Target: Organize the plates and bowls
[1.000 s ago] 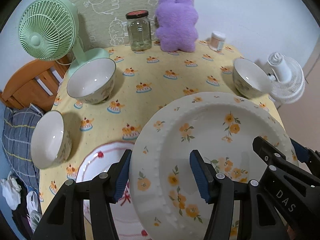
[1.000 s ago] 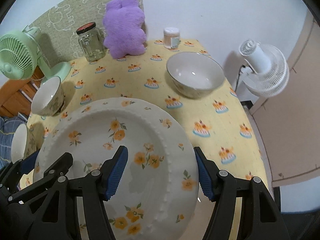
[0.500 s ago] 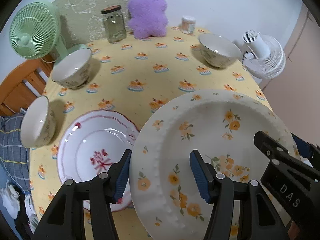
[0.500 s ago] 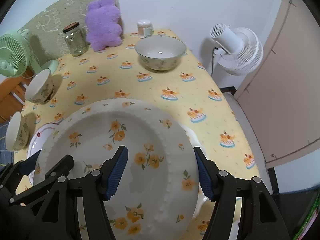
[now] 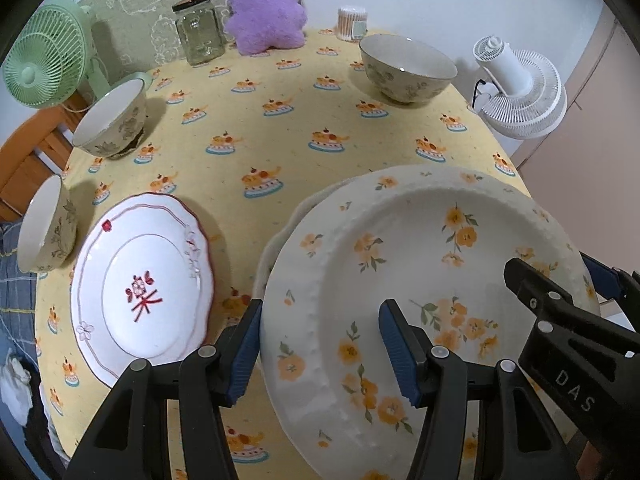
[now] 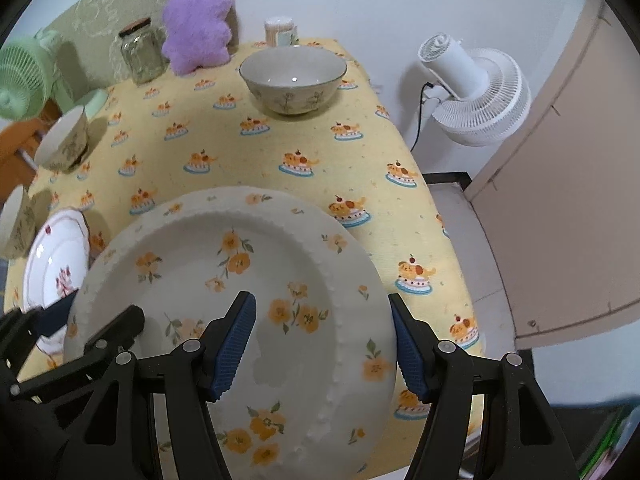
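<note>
Left gripper (image 5: 320,346): pinched the left rim of the flowered plate (image 5: 420,292).
Right gripper (image 6: 322,344): pinched the same plate's right rim.
Flowered plate: was held at the near right corner of the table (image 5: 280,120).
Red-trimmed plate (image 5: 140,292): lay near the front left edge.

White wall (image 6: 360,8); yellow tablecloth (image 5: 280,128) — beige door (image 6: 568,200).

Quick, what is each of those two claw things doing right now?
Left gripper: fingers closed on the left rim of the orange-flowered plate.
Right gripper: fingers closed on the same plate's right rim.
</note>
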